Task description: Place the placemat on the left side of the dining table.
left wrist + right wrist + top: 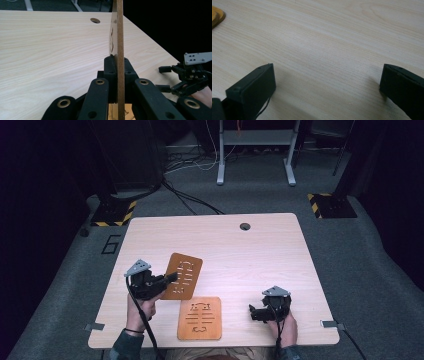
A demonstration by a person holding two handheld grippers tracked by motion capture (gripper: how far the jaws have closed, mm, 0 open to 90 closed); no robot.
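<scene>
Two thin brown boards with cut-out slots are on the wooden table [250, 255]. One board [200, 318] lies flat near the front edge. The other board [188, 269] is lifted and tilted, with my left gripper [172, 277] shut on its left edge. In the left gripper view this held board [120, 30] stands edge-on, clamped between the jaws of my left gripper [117, 63]. My right gripper [253, 312] rests at the front right, open, to the right of the flat board. In the right gripper view, my right gripper [327, 75] has only bare table between its wide-apart jaws, and a board corner [217, 16] shows at top left.
A round cable hole [244, 226] sits near the table's far edge. Metal clips [94, 326] [330, 324] stick out at the front corners. On the floor behind are a white desk frame [255, 150], cables and two yellow-black striped bases [114, 213] [330, 205].
</scene>
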